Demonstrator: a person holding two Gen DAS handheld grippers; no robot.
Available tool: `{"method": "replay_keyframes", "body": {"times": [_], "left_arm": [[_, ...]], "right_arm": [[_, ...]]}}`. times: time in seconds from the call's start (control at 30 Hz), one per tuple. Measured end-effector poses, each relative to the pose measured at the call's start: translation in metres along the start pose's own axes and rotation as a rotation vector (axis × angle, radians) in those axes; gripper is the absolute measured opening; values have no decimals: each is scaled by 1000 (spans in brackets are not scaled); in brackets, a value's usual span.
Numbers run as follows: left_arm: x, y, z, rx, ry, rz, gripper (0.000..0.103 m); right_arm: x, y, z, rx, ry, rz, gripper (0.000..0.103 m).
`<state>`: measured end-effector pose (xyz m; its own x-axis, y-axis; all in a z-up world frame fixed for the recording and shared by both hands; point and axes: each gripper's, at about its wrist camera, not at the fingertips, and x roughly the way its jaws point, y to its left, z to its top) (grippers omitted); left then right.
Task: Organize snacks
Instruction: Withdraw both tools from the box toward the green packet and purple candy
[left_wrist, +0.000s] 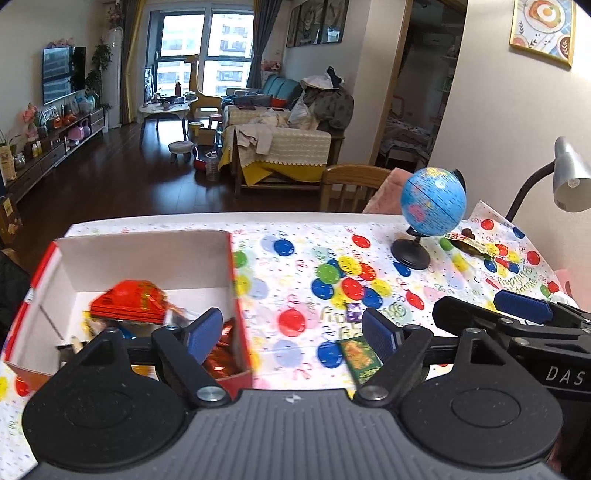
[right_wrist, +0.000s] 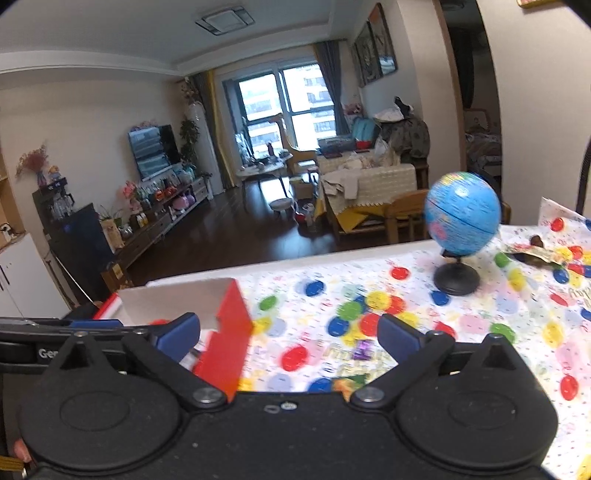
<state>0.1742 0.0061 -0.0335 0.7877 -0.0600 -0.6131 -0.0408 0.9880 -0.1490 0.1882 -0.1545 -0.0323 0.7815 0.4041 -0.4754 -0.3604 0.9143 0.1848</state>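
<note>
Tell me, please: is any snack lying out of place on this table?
Yes. A green packet and a small purple one lie loose on the tablecloth, outside the box; another packet sits beside the globe.

Table (left_wrist: 110, 223) with cloth (left_wrist: 295, 258) spread over it. Open box (left_wrist: 232, 280) stands on the cloth at the left; snack packets (left_wrist: 129, 301) lie inside it. Right of the box, near the front edge, a flat packet (left_wrist: 356, 356) lies on the cloth, with a small wrapped sweet (left_wrist: 354, 312) just behind it. Globe (left_wrist: 432, 201) on its stand occupies the far right of the table; another packet (left_wrist: 469, 245) lies just right of the stand. Lamp (left_wrist: 569, 177) rises at the right edge. Chair (left_wrist: 351, 186) stands behind the table, sofa (left_wrist: 280, 147) farther back.
</note>
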Motion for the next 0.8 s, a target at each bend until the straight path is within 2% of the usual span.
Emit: {"method": "replay_keyframes", "body": {"times": [0.13, 0.23, 0.4, 0.8], "left_arm": [[16, -21, -4, -16, 8, -9, 94], [31, -35, -8, -17, 27, -20, 95], [58, -58, -16, -18, 72, 7, 95], [127, -93, -38, -9, 214, 140, 95]], "right_arm": [[0, -27, -3, 10, 8, -23, 102], [4, -49, -3, 38, 16, -42, 102], [16, -78, -2, 56, 42, -54, 102], [61, -106, 1, -11, 119, -35, 101]]}}
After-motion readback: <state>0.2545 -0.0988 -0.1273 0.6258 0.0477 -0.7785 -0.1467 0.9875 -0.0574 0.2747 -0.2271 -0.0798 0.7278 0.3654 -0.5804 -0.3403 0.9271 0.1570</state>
